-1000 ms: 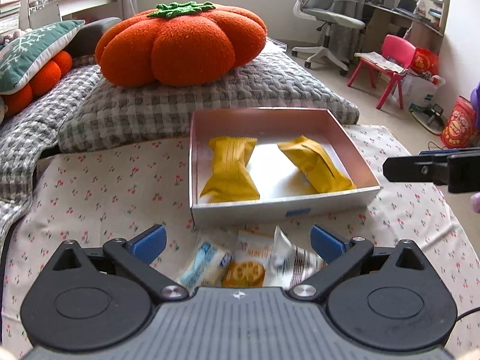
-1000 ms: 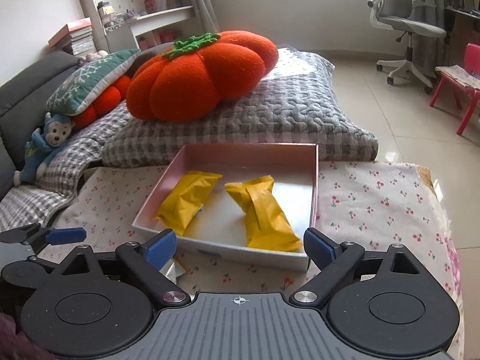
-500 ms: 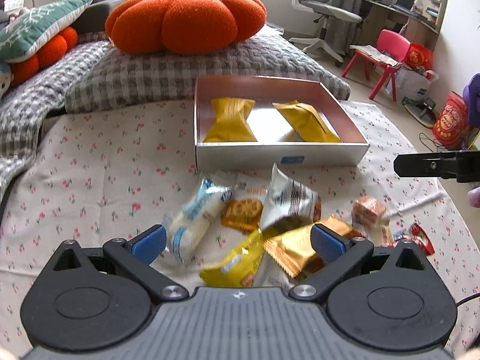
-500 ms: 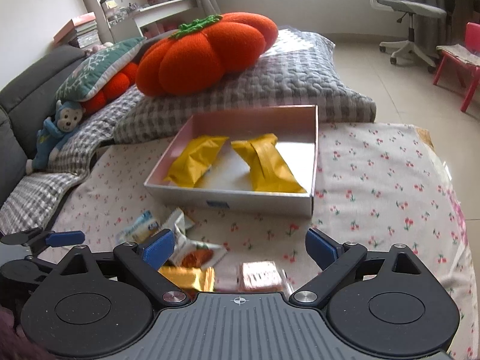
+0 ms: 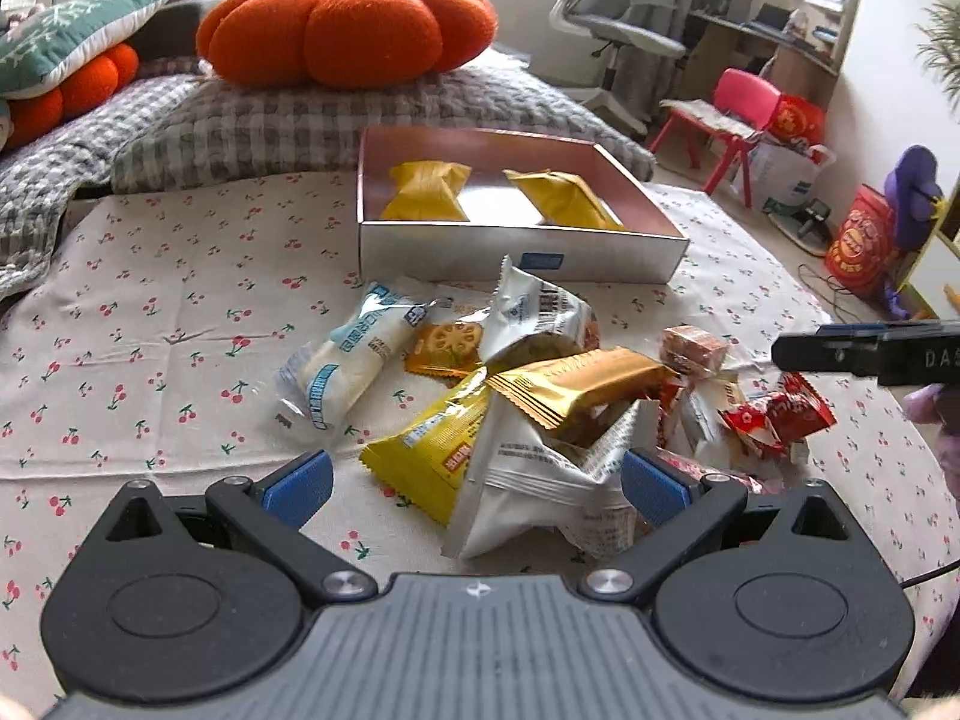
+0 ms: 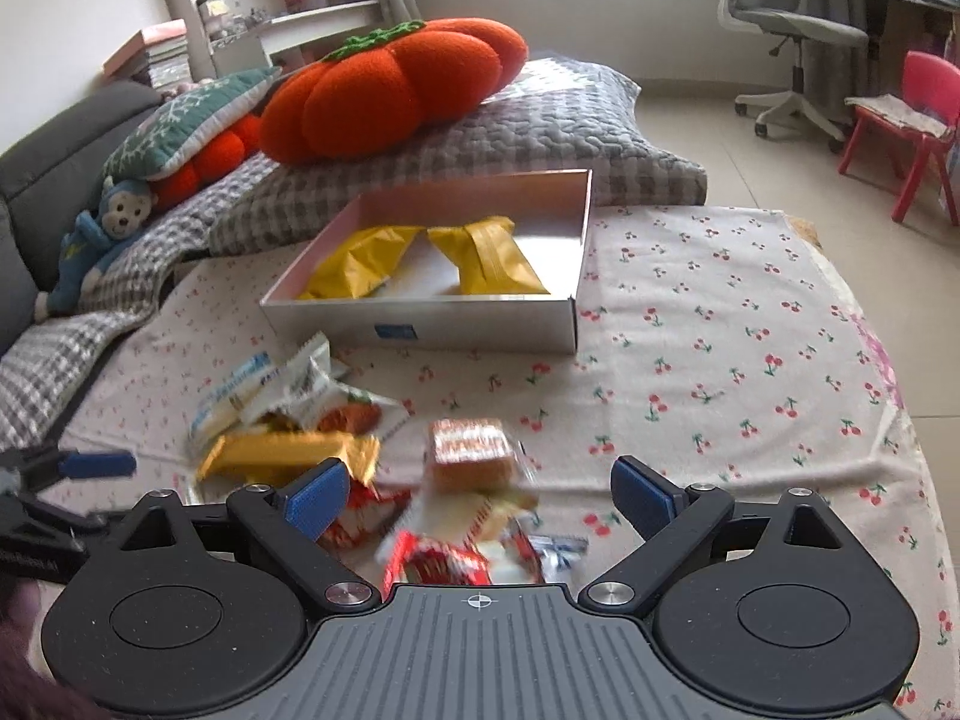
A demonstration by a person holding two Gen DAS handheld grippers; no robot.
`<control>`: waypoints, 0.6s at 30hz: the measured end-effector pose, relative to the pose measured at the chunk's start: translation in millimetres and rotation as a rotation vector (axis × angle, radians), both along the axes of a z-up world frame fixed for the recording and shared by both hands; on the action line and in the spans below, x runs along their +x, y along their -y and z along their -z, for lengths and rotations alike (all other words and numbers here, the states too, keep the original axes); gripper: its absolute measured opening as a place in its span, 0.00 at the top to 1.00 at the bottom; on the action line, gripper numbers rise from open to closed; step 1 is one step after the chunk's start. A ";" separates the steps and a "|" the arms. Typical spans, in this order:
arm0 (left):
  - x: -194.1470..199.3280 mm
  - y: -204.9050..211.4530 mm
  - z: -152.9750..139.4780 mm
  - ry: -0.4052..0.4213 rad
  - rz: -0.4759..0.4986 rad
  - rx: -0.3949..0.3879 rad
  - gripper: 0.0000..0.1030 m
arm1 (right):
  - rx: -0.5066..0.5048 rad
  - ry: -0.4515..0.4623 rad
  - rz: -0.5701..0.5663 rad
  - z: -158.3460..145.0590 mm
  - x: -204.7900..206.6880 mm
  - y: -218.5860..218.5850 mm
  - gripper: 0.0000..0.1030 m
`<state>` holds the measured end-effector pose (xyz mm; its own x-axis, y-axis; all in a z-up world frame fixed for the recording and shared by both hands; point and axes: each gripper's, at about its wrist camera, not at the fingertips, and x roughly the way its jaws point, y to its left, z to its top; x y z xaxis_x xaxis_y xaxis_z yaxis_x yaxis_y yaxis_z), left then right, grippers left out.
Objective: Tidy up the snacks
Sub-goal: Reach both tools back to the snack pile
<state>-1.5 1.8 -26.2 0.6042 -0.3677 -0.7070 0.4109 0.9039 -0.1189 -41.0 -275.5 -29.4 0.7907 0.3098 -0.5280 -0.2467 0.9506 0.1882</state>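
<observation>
A shallow pink-lined box (image 5: 516, 249) (image 6: 480, 324) sits on the cherry-print cloth with two yellow packets (image 5: 429, 198) (image 6: 489, 255) inside. In front of it lies a heap of loose snacks: a white-and-blue packet (image 5: 348, 360), a gold wrapper (image 5: 576, 384) (image 6: 288, 450), a white pouch (image 5: 534, 480), a small orange cube packet (image 6: 471, 459) and red wrappers (image 5: 774, 414) (image 6: 438, 561). My left gripper (image 5: 477, 486) hangs open over the heap's near side. My right gripper (image 6: 480, 495) is open too, above the cube packet and red wrappers. Neither holds anything.
A grey checked cushion (image 5: 336, 120) with an orange pumpkin pillow (image 5: 348, 24) lies behind the box. A plush monkey (image 6: 90, 246) sits at the left. An office chair (image 6: 792, 36) and a red child's chair (image 6: 906, 120) stand on the floor beyond.
Both grippers have pulled back from the box toward the near side of the cloth, so the heap of loose snacks has come into view under them. Both stayed open.
</observation>
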 end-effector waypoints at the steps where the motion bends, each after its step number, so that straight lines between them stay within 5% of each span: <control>1: -2.6 -0.1 2.3 0.006 0.005 -0.008 0.01 | -0.007 0.000 -0.005 3.5 -2.6 0.8 0.07; 18: -8.4 19.6 31.2 -0.002 0.103 -0.011 0.06 | -0.135 0.032 -0.076 40.7 -22.5 -9.7 0.07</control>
<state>-9.9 -17.7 -57.5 0.5611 -0.4357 -0.7038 0.5013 0.8555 -0.1299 -63.5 -265.7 -70.2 0.7847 0.2971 -0.5441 -0.3226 0.9452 0.0508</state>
